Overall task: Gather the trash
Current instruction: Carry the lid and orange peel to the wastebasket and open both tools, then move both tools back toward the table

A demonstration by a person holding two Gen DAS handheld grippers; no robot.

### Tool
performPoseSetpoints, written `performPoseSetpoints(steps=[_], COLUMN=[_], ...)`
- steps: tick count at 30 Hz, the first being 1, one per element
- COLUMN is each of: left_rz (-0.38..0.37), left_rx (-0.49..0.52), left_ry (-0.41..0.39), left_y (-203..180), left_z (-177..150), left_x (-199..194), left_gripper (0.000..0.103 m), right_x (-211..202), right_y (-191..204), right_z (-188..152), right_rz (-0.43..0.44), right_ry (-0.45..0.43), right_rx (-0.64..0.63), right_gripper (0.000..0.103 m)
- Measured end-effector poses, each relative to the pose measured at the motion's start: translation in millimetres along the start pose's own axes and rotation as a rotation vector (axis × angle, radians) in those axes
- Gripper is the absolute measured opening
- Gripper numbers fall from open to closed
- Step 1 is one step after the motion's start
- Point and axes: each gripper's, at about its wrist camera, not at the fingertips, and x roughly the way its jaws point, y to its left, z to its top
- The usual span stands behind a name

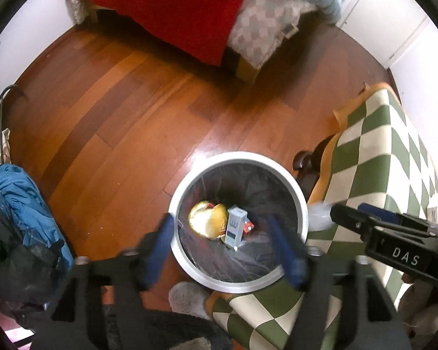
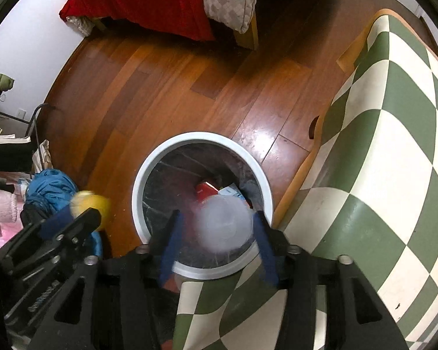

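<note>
A white round bin (image 1: 302,201) with a black liner stands on the wood floor; it is also in the right wrist view as bin (image 2: 137,198). My left gripper (image 1: 219,218) hangs over it, pointing down, jaws wide open. A yellow crumpled wrapper (image 1: 206,218) shows between its fingers, touching neither pad, beside a white-and-blue carton (image 1: 235,227) and a red pack (image 1: 249,227) in the bin. My right gripper (image 2: 216,213) is over the bin too. A blurred clear plastic cup (image 2: 224,224) sits between its fingers, with a gap on the left side.
A green-and-cream checked cloth (image 2: 379,145) covers a surface right of the bin, touching its rim. A bed with a red blanket (image 1: 172,8) stands at the back. Blue clothes (image 1: 17,201) are piled at the left. A grey slipper (image 1: 187,294) lies by the bin.
</note>
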Motion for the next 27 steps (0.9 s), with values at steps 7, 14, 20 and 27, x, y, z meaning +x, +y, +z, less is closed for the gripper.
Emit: performPoseSetpoints(steps=[7, 14, 20, 27], left_rz=[0.07, 0.113, 0.139, 0.157], left_rx=[0.019, 0.028, 0.04, 0.057], left_ry=[-0.057, -0.11, -0.144, -0.198], left_y=[3.6, 8.2, 7.4, 3.5], left_z=[6.5, 5.1, -0.2, -2.9], left_x=[-25.4, -48.3, -67.2, -101.3], left_gripper=[0.1, 0.1, 0.1, 0.1], right_x=[-18.4, -44.4, -66.7, -105.9], right_y=[3.6, 9.8, 15.7, 20.2], right_z=[-1.9, -15.9, -26.2, -37.3], right_rz=[-0.014, -0.087, -0.135, -0.116], right_ry=[-0.037, -0.081, -0.127, -0.199], right_rx=[0.006, -0.015, -0.032, -0.033], right_gripper=[0.092, 0.102, 0.102, 0.102])
